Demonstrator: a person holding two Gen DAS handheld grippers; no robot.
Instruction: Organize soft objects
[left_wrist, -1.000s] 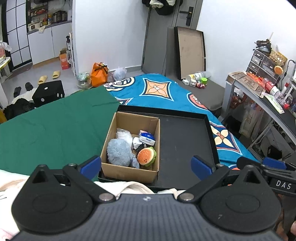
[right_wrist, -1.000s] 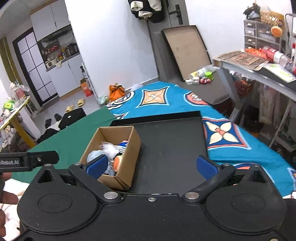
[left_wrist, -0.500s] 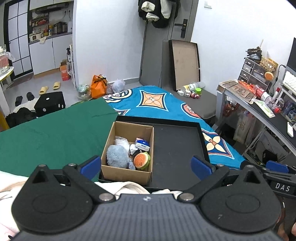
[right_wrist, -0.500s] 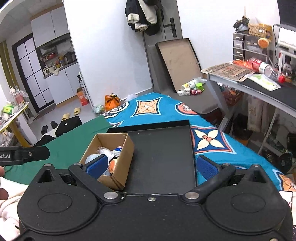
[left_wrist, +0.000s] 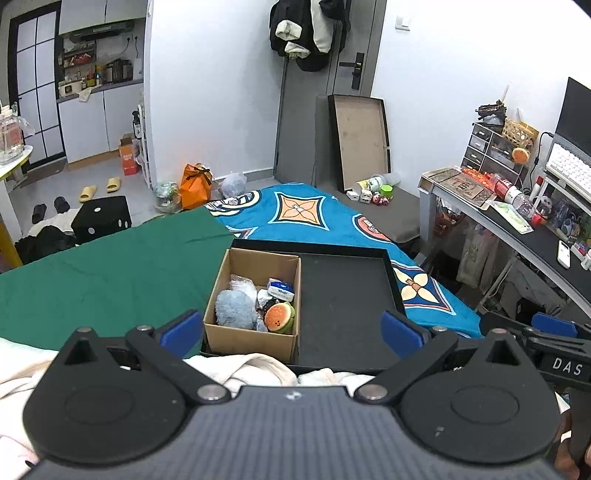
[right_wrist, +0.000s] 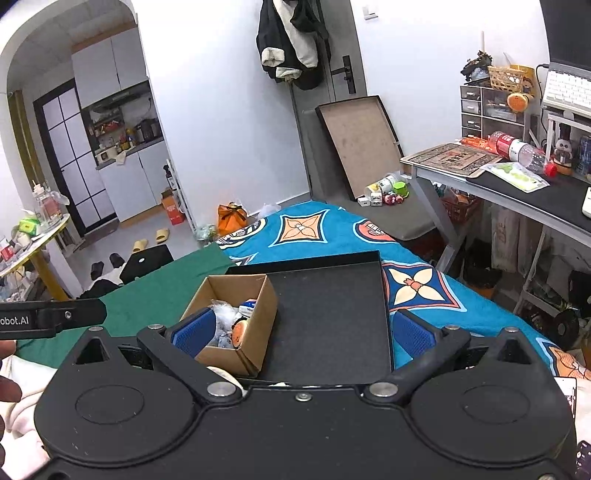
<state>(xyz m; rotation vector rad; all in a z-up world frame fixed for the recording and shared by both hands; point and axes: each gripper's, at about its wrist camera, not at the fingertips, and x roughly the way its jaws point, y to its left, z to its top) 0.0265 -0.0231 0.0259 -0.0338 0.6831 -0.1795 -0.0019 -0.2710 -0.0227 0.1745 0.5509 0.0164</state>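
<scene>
We hold both tools spread wide and empty: the left gripper (left_wrist: 291, 328) and right gripper (right_wrist: 303, 334) hang back from the black tray (left_wrist: 347, 295). The soft things, a blue fluffy plush (left_wrist: 236, 310), a burger-shaped toy (left_wrist: 279, 318) and a tissue pack (left_wrist: 280, 290), lie in the cardboard box (left_wrist: 251, 338) at the tray's 9 o'clock side; its 3 o'clock half lies bare. That fits sorting about to start or just finished, so we name no move. What lies under the plush is hidden, and the crinkled plastic (left_wrist: 242, 282) is hard to identify.

One cardboard box (left_wrist: 255, 295), one black tray (left_wrist: 343, 295), two grippers.
</scene>
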